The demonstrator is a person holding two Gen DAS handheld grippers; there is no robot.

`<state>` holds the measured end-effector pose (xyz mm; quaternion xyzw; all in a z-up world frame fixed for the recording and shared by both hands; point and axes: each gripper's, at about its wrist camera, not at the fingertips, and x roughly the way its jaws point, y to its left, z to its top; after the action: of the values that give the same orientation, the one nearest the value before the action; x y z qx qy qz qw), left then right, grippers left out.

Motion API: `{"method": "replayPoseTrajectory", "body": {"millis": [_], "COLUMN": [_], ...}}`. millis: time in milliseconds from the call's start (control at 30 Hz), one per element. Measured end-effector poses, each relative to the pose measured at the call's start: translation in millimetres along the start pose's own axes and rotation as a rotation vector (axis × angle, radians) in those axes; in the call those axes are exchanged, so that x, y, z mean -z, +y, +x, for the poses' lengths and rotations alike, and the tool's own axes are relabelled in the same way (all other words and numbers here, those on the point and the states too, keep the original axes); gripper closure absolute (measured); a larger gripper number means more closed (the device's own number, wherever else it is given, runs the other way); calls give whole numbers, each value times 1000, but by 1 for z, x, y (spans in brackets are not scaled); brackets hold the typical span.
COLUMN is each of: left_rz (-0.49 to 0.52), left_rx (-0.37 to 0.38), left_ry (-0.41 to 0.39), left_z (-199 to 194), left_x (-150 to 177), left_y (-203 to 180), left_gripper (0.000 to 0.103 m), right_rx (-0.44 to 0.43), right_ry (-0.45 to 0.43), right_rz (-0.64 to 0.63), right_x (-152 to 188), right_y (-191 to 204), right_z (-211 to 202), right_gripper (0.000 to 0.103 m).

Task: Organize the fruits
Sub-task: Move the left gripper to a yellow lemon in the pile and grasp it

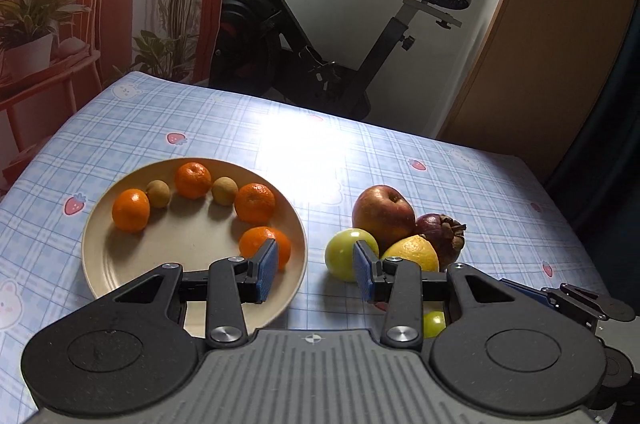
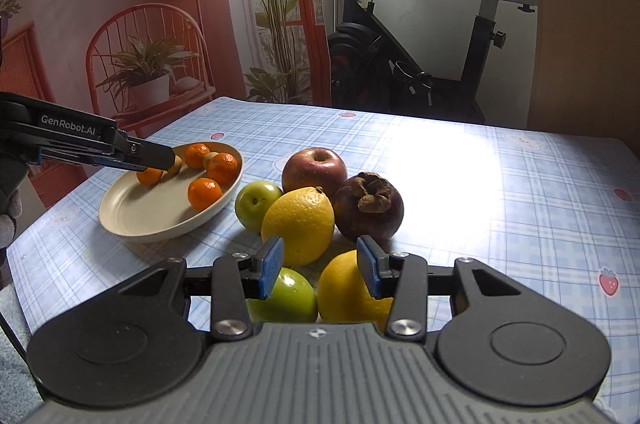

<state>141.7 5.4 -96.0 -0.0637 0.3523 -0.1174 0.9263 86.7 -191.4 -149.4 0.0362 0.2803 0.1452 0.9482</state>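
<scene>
Small green fruit (image 1: 434,323) mostly hidden behind left gripper (image 1: 316,270)

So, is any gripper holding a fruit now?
No. The left gripper and right gripper both stand open with nothing between the pads.

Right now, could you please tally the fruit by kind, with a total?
Mandarins: 4
Longans: 2
Red apples: 1
Green apples: 2
Lemons: 2
Mangosteens: 1
Total: 12
</scene>
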Motion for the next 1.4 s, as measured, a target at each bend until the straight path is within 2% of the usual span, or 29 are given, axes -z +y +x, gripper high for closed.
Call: {"method": "replayPoseTrajectory", "body": {"millis": [367, 833, 1000, 1200, 1400], "left_rz": [56, 128, 147, 155, 158], "left_rx": [11, 62, 97, 162, 210], "left_ry": [42, 91, 123, 211, 252], "left_z": [6, 23, 34, 55, 72], "left_x": [15, 7, 1, -5, -9], "left_y": [-21, -51, -63, -82, -98], "left_gripper": [60, 60, 60, 60, 61], "right_rx": [8, -66, -74, -98, -111], "right_ry": [-8, 24, 28, 46, 32], "right_rz": [82, 75, 35, 50, 74], "right_x": [18, 27, 31, 36, 40], "right_y": [-30, -41, -41, -45, -49], "right_z": [-14, -14, -13, -9, -8], "right_gripper": [57, 56, 53, 53, 53]}}
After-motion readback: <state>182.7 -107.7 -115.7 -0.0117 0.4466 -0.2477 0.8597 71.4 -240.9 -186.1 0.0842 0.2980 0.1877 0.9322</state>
